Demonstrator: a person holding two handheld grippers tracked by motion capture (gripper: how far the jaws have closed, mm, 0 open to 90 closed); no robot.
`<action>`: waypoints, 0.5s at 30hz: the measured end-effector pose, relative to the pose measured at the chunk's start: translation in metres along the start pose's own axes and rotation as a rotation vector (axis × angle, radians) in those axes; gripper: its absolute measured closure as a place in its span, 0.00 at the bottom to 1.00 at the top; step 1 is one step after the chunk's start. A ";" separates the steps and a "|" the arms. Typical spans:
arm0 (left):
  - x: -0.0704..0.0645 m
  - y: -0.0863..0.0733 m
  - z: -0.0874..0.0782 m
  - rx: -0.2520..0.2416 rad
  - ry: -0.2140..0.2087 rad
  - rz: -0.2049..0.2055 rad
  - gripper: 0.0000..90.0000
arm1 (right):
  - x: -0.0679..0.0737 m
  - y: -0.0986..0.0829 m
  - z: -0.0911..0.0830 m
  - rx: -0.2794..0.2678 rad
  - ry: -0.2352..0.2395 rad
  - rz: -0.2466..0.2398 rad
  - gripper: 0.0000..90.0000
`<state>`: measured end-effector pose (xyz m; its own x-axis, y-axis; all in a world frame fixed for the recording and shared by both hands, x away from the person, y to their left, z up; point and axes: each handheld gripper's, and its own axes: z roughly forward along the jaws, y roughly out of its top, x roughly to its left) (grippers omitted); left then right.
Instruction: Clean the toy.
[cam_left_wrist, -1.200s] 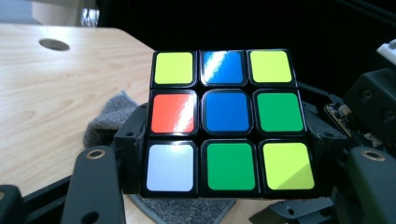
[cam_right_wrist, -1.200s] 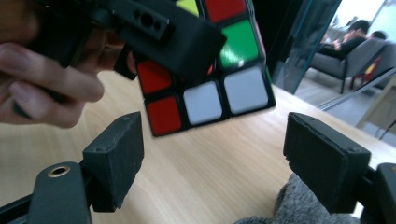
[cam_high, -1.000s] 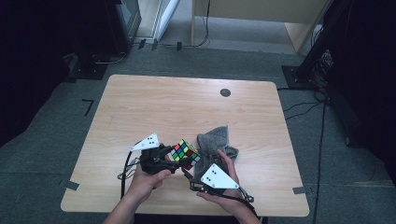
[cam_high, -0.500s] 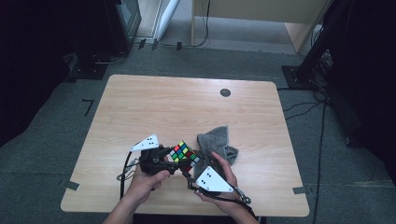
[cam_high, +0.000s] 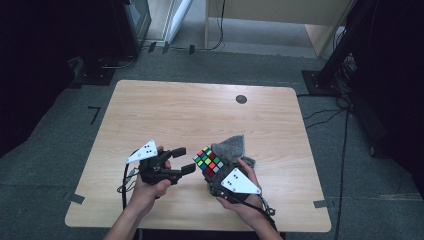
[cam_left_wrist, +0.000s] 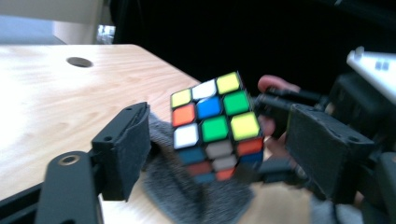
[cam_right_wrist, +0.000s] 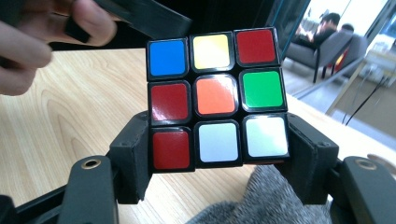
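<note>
High view: scrambled Rubik's cube (cam_high: 209, 162) being clamped by right gripper (cam_high: 216, 176) over grey cloth (cam_high: 232, 148); left gripper (cam_high: 183, 160) being held wide, just left; solving barely begun.

The left tool (cam_left_wrist: 215, 154) has its jaws spread wide. Between and beyond them a scrambled colour cube (cam_left_wrist: 215, 126) is held off the surface (cam_left_wrist: 56, 93) by the right tool (cam_left_wrist: 289, 135), a grey cloth (cam_left_wrist: 187, 191) below it.

A grey cloth (cam_high: 234, 147) lies on the wooden table (cam_high: 175, 110).
</note>
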<state>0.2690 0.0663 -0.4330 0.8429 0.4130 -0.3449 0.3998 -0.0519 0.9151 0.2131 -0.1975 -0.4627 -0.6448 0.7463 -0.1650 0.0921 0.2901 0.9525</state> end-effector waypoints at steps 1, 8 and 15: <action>-0.001 -0.001 0.000 0.010 0.016 0.032 0.22 | -0.003 0.000 -0.001 0.005 0.003 0.018 0.38; -0.017 -0.019 0.015 0.131 0.158 0.365 0.21 | -0.018 0.005 -0.007 0.037 0.057 0.164 0.38; -0.025 -0.028 0.026 0.176 0.181 0.463 0.21 | -0.018 0.014 -0.009 0.074 0.109 0.266 0.38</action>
<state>0.2460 0.0336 -0.4559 0.8761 0.4606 0.1427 0.0682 -0.4113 0.9090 0.2187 -0.2125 -0.4445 -0.6681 0.7342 0.1208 0.3213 0.1382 0.9368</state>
